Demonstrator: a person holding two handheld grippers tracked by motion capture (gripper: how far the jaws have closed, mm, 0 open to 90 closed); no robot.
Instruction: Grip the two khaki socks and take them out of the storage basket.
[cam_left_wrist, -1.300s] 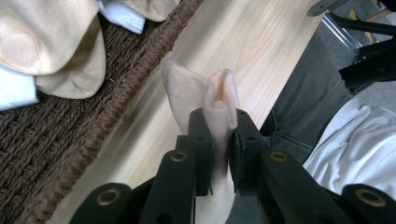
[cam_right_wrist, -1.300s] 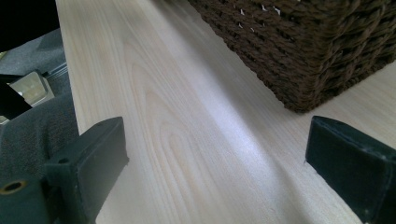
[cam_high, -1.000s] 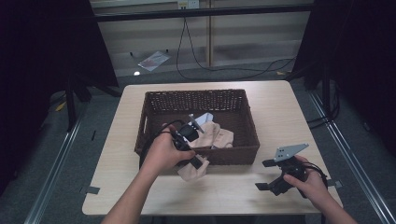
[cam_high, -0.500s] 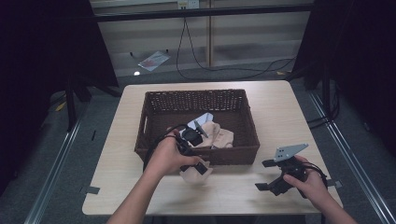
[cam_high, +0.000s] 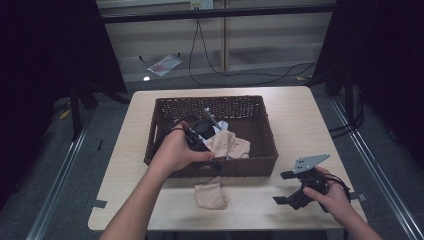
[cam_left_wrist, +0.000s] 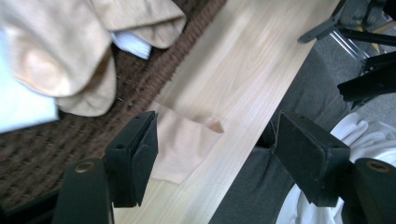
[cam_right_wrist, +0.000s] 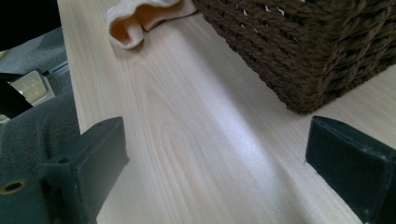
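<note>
Beige sock (cam_high: 211, 194) lies flat on the bench (cam_high: 280, 205), just in front of the wicker basket (cam_high: 170, 107), with more beige socks (cam_high: 227, 145) inside the basket. Left hand-held gripper (cam_left_wrist: 210, 154) hangs above the lying sock, jaws just opened, nothing between them; right hand-held gripper (cam_high: 286, 187) rests open and empty on the bench. For the next sock, drop straight into the basket, pinch one layer only, and lift clear of the rim before swinging out.

The high view is dim, its left and right edges nearly black; the table (cam_high: 300, 120) catches soft light from above. Both gripper views are brighter, with a pale sheen on the wood and blurred near jaws.
</note>
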